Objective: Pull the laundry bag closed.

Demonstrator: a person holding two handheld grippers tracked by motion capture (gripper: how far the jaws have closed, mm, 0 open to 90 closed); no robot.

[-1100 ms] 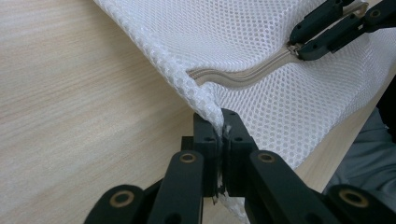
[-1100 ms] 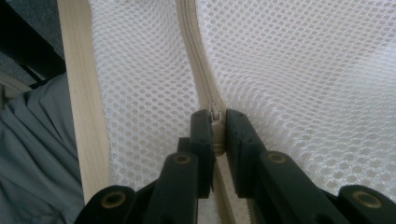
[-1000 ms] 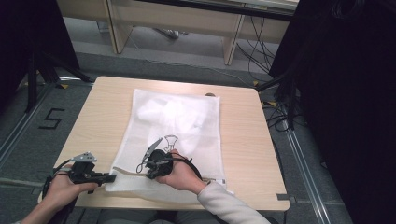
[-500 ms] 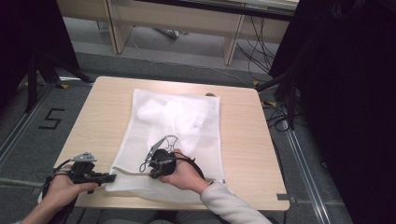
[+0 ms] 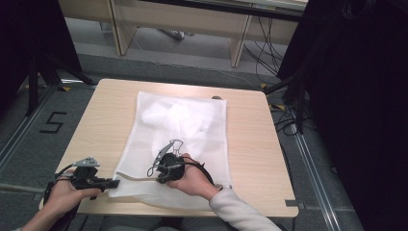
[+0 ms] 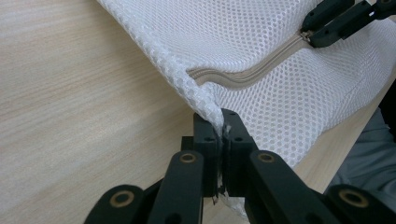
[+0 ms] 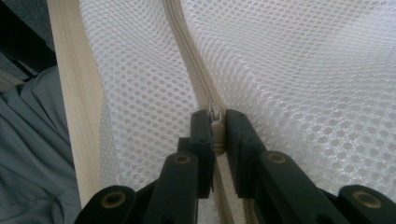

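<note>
Near the lower middle of the high view, my right gripper pinches the zipper pull of the white mesh bag, while my left gripper clamps its corner at lower left.

Even overhead light, high view soft & low-res, dark edges, gripper views sharp, foreground slightly blurred
</note>
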